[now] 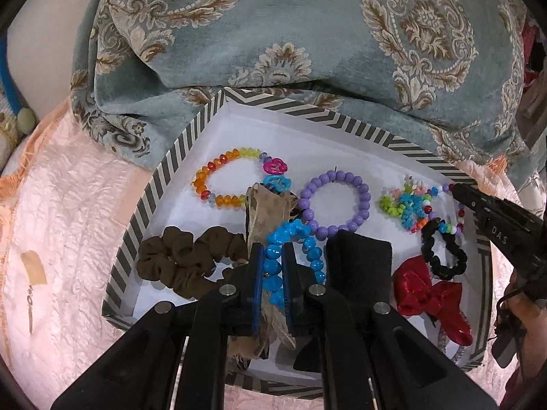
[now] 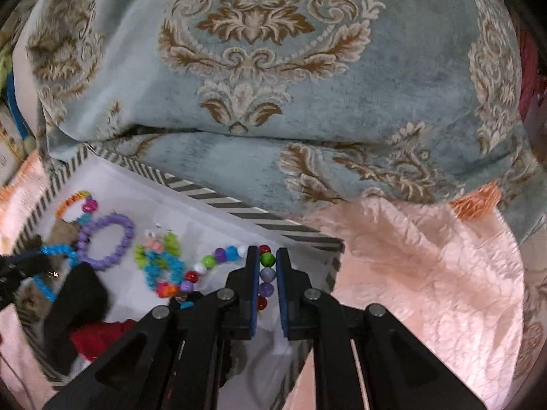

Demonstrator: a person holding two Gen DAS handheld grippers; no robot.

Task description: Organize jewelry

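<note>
A striped-rim white box (image 1: 164, 174) holds the jewelry. My left gripper (image 1: 273, 253) is shut on a blue bead bracelet (image 1: 290, 235), with a tan gauze ribbon (image 1: 263, 208) caught beside it. My right gripper (image 2: 266, 256) is shut on a multicolour bead string (image 2: 218, 256) at the box's right side; it also shows in the left wrist view (image 1: 454, 188). In the box lie an orange-yellow bead bracelet (image 1: 222, 177), a purple bead bracelet (image 1: 336, 201), a brown scrunchie (image 1: 191, 259), a black bead bracelet (image 1: 444, 249) and a red bow (image 1: 430, 294).
A blue damask cushion (image 1: 273, 34) presses on the box's far rim. The box sits on a pink crinkled cloth (image 1: 61, 239). A black cloth piece (image 1: 359, 266) lies in the box by my left fingers. A tangle of small coloured beads (image 1: 407, 205) lies near the right rim.
</note>
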